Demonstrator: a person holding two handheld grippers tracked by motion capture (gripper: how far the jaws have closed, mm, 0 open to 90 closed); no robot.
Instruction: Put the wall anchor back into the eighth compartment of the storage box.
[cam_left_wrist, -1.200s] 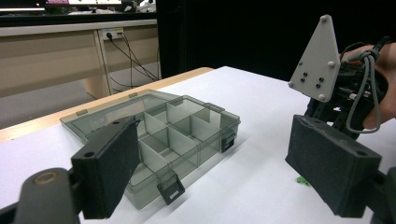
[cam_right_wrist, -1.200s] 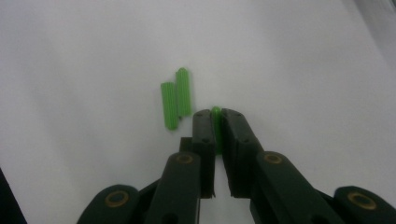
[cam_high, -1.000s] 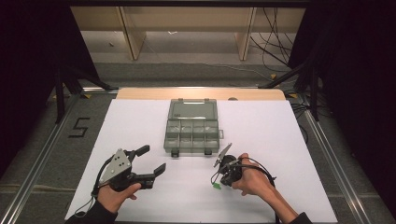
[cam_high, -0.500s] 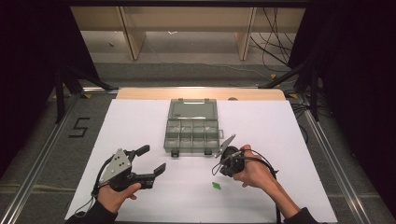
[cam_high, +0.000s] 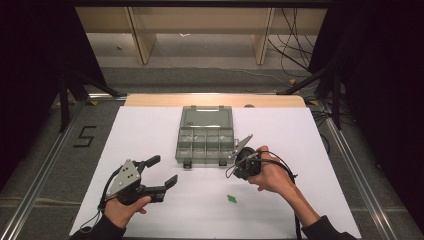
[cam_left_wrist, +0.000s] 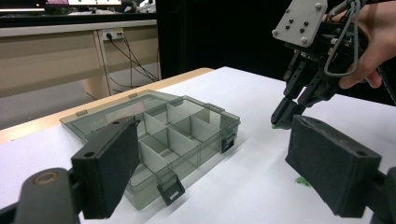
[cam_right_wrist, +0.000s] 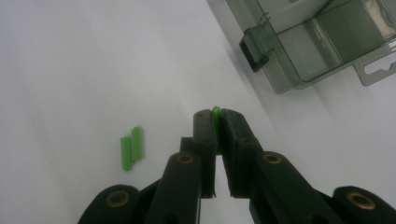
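A clear grey compartment box (cam_high: 205, 136) lies open in the middle of the white table, its compartments looking empty. My right gripper (cam_high: 234, 169) hovers just off the box's near right corner, shut on a small green piece (cam_right_wrist: 216, 113). From the left gripper view that right gripper (cam_left_wrist: 285, 114) hangs tip-down above the table. Two more green pieces (cam_right_wrist: 131, 147) lie side by side on the table (cam_high: 232, 198) below it. My left gripper (cam_high: 162, 171) rests low at the near left, open and holding nothing, its jaws aimed at the box (cam_left_wrist: 159, 135).
The white table sheet (cam_high: 300, 135) ends at a wooden strip (cam_high: 150, 100) behind the box. Metal rails (cam_high: 350, 170) run along both sides. The box's front latches (cam_right_wrist: 254, 48) stick out toward me.
My right gripper rose from the table with one green piece and moved toward the box. The other green pieces stayed on the table. The left gripper held still.
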